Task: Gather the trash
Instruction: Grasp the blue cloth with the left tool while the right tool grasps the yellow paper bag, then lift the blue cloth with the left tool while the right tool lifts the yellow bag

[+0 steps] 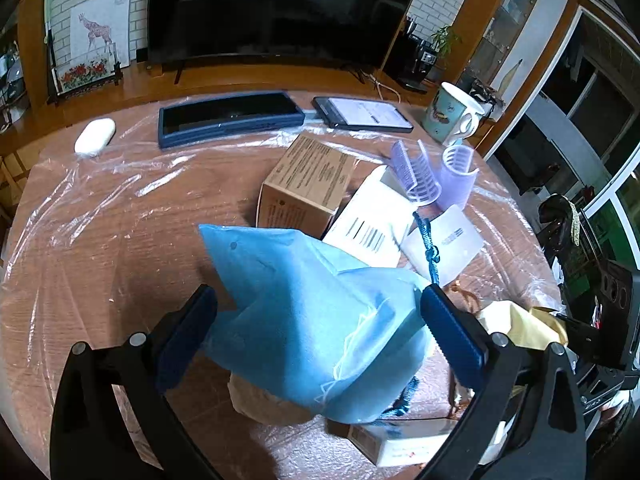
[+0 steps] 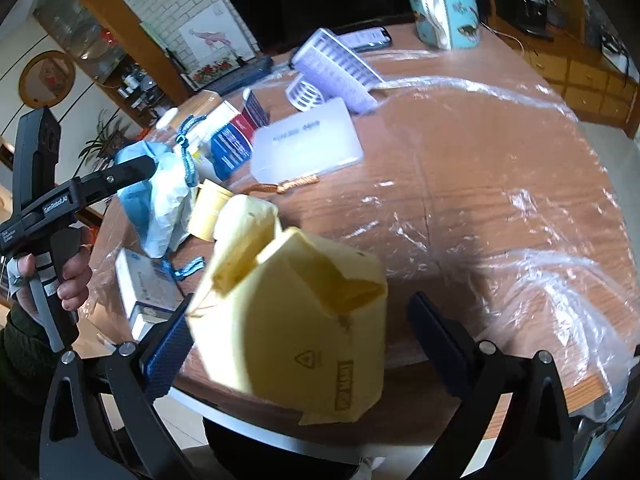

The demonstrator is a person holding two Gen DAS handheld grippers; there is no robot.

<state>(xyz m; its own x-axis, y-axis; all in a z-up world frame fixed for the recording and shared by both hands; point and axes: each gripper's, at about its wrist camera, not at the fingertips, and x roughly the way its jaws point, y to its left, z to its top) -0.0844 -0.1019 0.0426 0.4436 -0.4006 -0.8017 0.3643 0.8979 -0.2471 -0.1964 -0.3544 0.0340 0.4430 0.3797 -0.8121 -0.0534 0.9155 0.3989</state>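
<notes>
Step in hand: two pieces of trash are held above the desk [image 1: 100,216], one in each gripper; collecting is judged to be under way, with more litter left on the desk.
Left gripper [image 1: 318,310]: closed loosely on a blue bag [image 1: 304,312], which is pinched between the blue pads and hangs over the desk's near edge.
Right gripper [image 2: 298,322]: a crumpled yellow paper bag [image 2: 296,320] is carried; the left pad is pressed to it, while the right pad seems to stand apart, so the firmness of the grip cannot be told.
Remaining trash: a brown carton [image 1: 304,184] at 12 o'clock from the blue bag, white packaging [image 1: 372,220] at 1 o'clock, a small white box [image 1: 400,440] at 5 o'clock.
Not trash, as judged: a mug [image 1: 454,114], a phone [image 1: 362,114] and a dark tray [image 1: 230,118] at the far side.
Next move: a bin or sack is called for, into which both loads can be dropped.
Hidden: no bin is seen in either view; the blue bag's contents and the things beneath it are covered.
</notes>
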